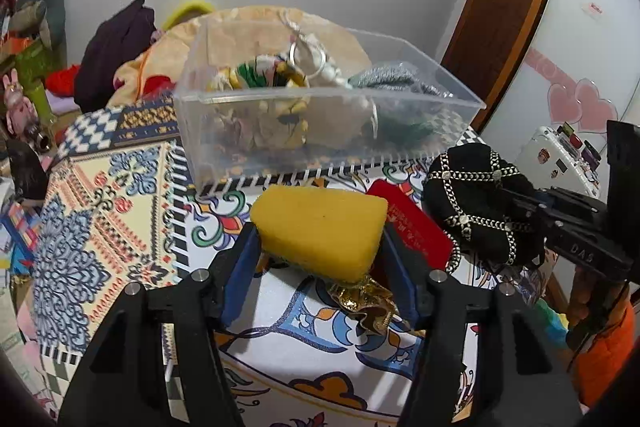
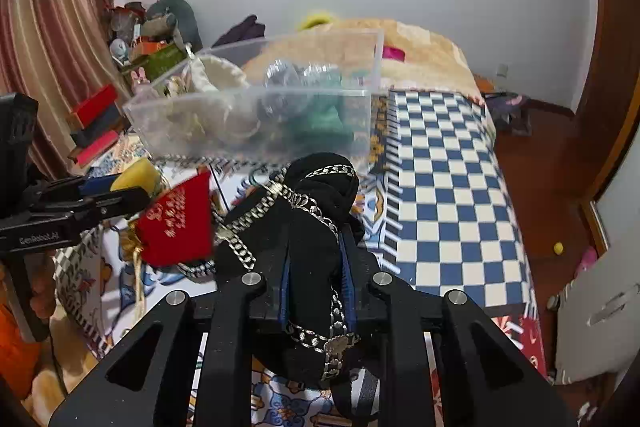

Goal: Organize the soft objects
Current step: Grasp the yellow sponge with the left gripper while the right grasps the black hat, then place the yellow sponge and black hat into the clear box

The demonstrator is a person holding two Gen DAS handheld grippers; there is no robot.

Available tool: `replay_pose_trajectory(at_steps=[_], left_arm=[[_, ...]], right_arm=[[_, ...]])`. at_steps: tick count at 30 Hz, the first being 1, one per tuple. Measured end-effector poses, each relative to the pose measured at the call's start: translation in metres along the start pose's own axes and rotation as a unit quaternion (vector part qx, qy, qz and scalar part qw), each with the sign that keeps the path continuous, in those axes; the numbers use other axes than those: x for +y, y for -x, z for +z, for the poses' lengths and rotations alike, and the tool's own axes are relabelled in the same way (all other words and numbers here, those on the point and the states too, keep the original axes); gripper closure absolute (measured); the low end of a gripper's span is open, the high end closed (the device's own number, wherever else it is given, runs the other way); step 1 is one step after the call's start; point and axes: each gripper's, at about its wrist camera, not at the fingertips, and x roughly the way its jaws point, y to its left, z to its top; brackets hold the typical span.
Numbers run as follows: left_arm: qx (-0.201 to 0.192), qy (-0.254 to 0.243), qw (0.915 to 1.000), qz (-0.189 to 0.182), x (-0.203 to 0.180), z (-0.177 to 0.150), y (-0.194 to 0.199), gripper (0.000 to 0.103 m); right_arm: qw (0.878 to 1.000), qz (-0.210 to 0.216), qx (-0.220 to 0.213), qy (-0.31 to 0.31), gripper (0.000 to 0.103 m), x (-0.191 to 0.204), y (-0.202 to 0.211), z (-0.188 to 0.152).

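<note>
My left gripper (image 1: 320,239) is shut on a yellow sponge (image 1: 320,231) and holds it above the patterned cloth, just in front of a clear plastic bin (image 1: 320,115). The bin holds several soft items, among them a grey-green cloth and a colourful pouch. My right gripper (image 2: 316,251) is shut on a black fabric piece with silver chain trim (image 2: 304,227), lifted near the bin (image 2: 260,115). The black piece also shows in the left wrist view (image 1: 476,207). A red pouch with gold tassel (image 1: 412,227) lies between both grippers, and it also shows in the right wrist view (image 2: 180,223).
A patterned cloth (image 1: 108,195) covers the surface, with a blue-and-white checkered part (image 2: 440,187) to the right. Piled clothes and a beige blanket (image 1: 248,31) lie behind the bin. Red boxes (image 2: 96,119) and clutter stand at the left. A wooden door (image 1: 504,7) is at the right.
</note>
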Motion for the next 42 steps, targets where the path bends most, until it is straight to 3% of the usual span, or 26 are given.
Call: replay_pose_trajectory(at_steps=[8,16,24,35,42], left_arm=[[-0.045,-0.001,0.9990,0.007,0.002,0.017,0.029,0.043],[-0.113,-0.005,0.9932,0.025,0.005,0.047,0.065,0.043],[-0.163,-0.006,0.9859,0.039,0.008,0.083,0.081,0.043],[-0.165,-0.014,0.9845,0.059,0.014,0.116,0.058,0.043],[-0.132,-0.010,0.9887,0.070,0.021,0.125,0.022,0.043]], right_arm=[[0.999,-0.003,-0.050,0.001,0.087,0.002,0.029,0.018],[0.992,0.001,-0.122,0.001,0.087,0.009,0.054,0.049],[0.986,0.003,-0.167,0.005,0.086,0.016,0.049,0.081],[0.985,0.015,-0.174,0.018,0.086,0.031,0.019,0.114],[0.989,0.009,-0.145,0.024,0.086,0.033,-0.006,0.123]])
